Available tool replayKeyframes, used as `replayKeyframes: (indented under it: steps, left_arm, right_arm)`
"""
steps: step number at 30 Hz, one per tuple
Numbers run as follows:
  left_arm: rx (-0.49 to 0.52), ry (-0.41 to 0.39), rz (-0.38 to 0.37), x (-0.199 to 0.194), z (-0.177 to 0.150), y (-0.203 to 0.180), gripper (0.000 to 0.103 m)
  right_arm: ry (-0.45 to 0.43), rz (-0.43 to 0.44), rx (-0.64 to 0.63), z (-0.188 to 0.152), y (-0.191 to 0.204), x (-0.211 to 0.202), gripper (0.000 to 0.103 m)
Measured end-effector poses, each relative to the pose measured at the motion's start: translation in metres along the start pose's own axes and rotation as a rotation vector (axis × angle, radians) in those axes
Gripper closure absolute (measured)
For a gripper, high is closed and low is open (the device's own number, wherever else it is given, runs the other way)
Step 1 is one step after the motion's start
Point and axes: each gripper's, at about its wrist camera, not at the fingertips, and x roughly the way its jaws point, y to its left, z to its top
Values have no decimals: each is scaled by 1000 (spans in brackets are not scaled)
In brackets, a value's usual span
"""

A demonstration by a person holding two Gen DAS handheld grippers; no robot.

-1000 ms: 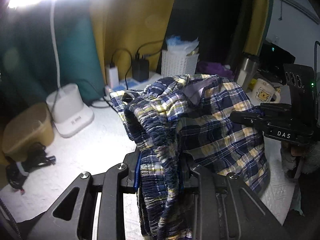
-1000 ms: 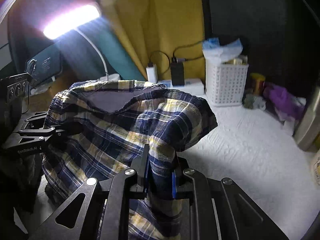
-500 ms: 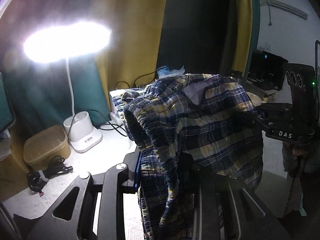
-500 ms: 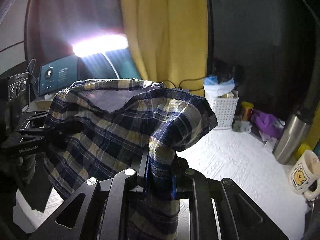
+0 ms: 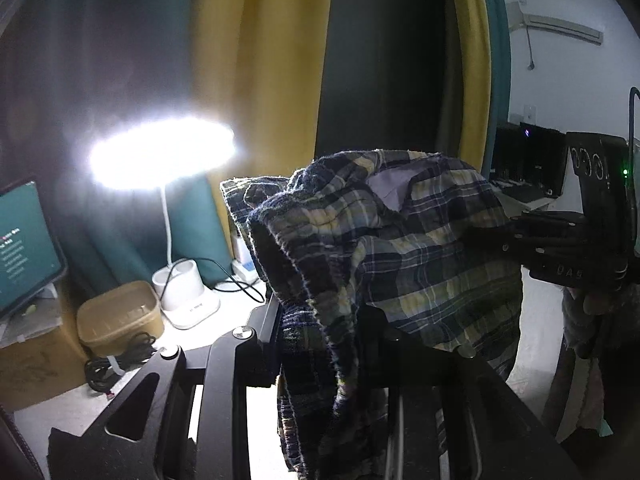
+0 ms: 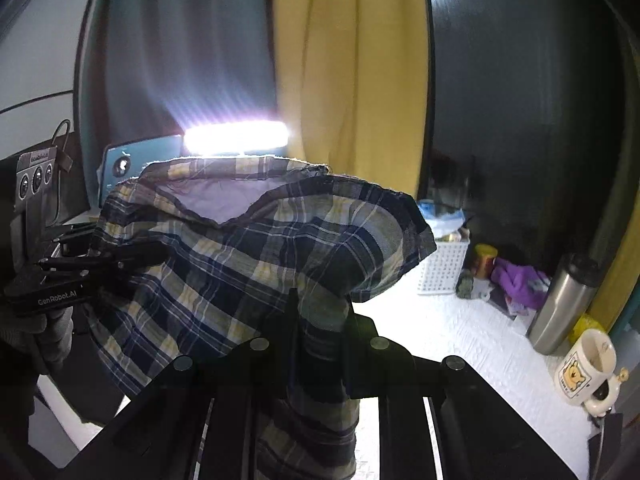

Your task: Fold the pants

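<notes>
A white textured table (image 6: pixel 472 344) stands before yellow curtains (image 6: pixel 352 80), lit by a desk lamp (image 5: pixel 160 160); a mug (image 6: pixel 586 372), flask (image 6: pixel 560 304) and basket (image 6: pixel 442 268) sit at its right. Both grippers hang above it, tilted slightly down. The left gripper (image 5: pixel 320 320) and right gripper (image 6: pixel 320 312) are each nearly closed, pinching the plaid pants (image 6: pixel 248 264), which hang bunched in the air between them, stretched side to side.
</notes>
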Motion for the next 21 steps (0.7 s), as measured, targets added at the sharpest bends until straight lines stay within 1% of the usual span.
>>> replayKeyframes:
  steps: [7,16,21]
  left_arm:
    - [-13,-48,11,-30,-5,4,77]
    - [-28,-82,58,-68,-17,15,77]
    - [-25,-101,90,-94,-31,18,77]
  right_arm:
    - [-41,15,-32,6,22,-20,87]
    - [-75,56,-77,5,61,-38,87]
    - [-82,80,-87,-1,79,-40,87]
